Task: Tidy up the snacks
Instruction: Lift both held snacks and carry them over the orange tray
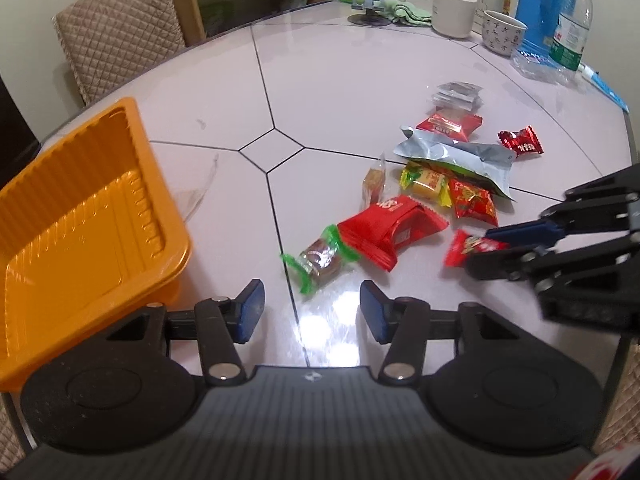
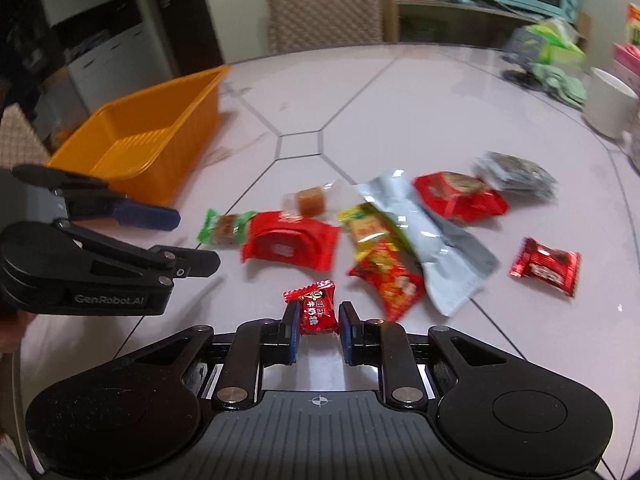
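Observation:
Snacks lie in a loose pile on the white table: a large red packet [image 1: 394,226], a green-ended candy [image 1: 318,258], a silver pouch [image 1: 456,156], a yellow candy [image 1: 426,182] and several more red packets. An empty orange tray [image 1: 86,216] stands at the left. My left gripper [image 1: 312,310] is open and empty, just short of the green-ended candy. My right gripper [image 2: 319,318] is shut on a small red candy [image 2: 316,308] and holds it near the table at the pile's near edge. In the left wrist view the right gripper [image 1: 486,250] enters from the right with that candy [image 1: 464,246].
Cups [image 1: 454,12], a water bottle [image 1: 572,24], a phone stand [image 1: 370,0] and a green cloth [image 1: 408,14] stand at the table's far edge. A quilted chair [image 1: 120,36] is behind the table. A clear wrapper [image 1: 198,194] lies beside the tray.

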Demonstrator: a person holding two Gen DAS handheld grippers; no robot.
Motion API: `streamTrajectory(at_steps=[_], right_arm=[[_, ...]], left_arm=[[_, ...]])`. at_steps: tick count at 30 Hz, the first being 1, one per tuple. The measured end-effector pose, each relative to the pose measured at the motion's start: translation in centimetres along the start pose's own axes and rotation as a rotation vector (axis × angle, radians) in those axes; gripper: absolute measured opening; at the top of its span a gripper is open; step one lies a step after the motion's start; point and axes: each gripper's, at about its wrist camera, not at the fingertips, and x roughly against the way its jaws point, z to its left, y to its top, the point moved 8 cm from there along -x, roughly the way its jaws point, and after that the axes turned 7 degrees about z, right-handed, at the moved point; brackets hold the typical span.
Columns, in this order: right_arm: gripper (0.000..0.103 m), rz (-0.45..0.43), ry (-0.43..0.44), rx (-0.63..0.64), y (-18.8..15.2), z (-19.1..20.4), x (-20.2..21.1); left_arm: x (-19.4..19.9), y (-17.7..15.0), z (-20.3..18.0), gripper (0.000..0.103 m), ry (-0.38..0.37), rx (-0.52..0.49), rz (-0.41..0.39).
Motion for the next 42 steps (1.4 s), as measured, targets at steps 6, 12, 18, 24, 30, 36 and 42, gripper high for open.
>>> streamTrajectory(at_steps=[6,12,18,24,30,36,42], right_arm=[[0.021,-0.016,-0.011,-0.083,-0.1,-1.9,1.2],[0.021,-0.029,-0.032,-0.131,-0.2,-3.1,1.9],[0.021,-0.034,-0.044,-0.168,-0.4,-4.0,2.3],[0.021,-0.032,-0.047,-0.185,-0.6,-4.4,2.5],[0.021,-0.030,-0.046,-0.192,-0.7,-4.4,2.6],[0.021,-0.030,-0.043,-0.203,-0.9,-4.3,2.7],[0.021,-0.032,-0.044,-0.208,-1.0,-4.3,2.7]], left_arm=[[-1.3,0.5,-0.2,0.041,0.004,-0.003,0.013],[-0.9,0.2,-1.5,0.027,-0.045,-0.021,0.023],[-0.3,0.5,-1.2,0.027,-0.007,-0.026,0.013],[-0.9,1.4,-1.5,0.036,0.030,-0.095,-0.002],[-1.5,1.5,-1.7,0.031,0.020,-0.107,0.015],[-0.7,0.5,-2.1,0.029,-0.022,-0.083,0.073],[-0.3,1.1,-2.6,0.042,-0.017,-0.116,0.025]])
